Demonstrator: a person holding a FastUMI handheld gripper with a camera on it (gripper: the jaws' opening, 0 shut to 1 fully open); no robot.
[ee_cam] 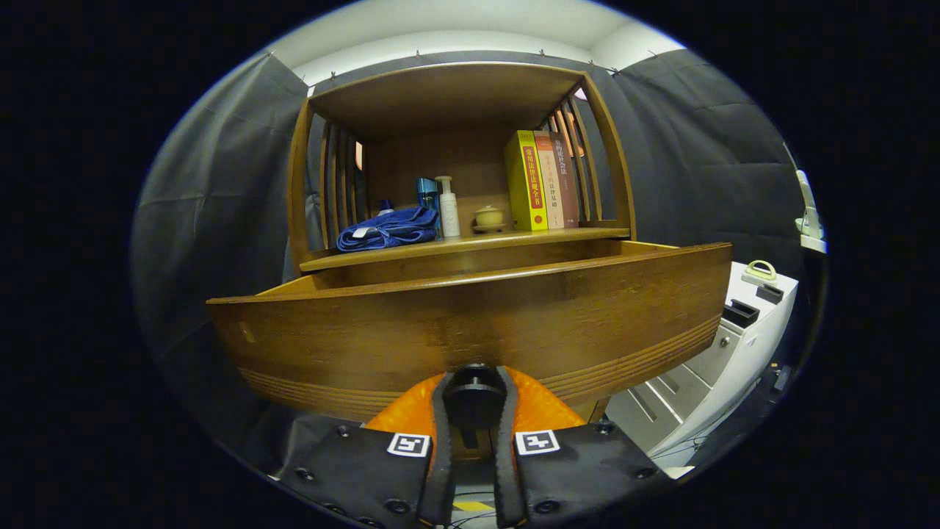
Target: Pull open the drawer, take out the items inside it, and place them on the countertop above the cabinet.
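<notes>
The gripper (474, 397) is clamped on the drawer's dark knob (474, 395), with the drawer (470, 323) drawn partly out at twelve o'clock. Its contents are likely hidden behind the front panel. Next: release, rise, reach inside below the countertop (470, 244).

Cloth-walled test booth w/ home-style wooden cabinet (470, 323), books (542, 180), toiletries.
</notes>
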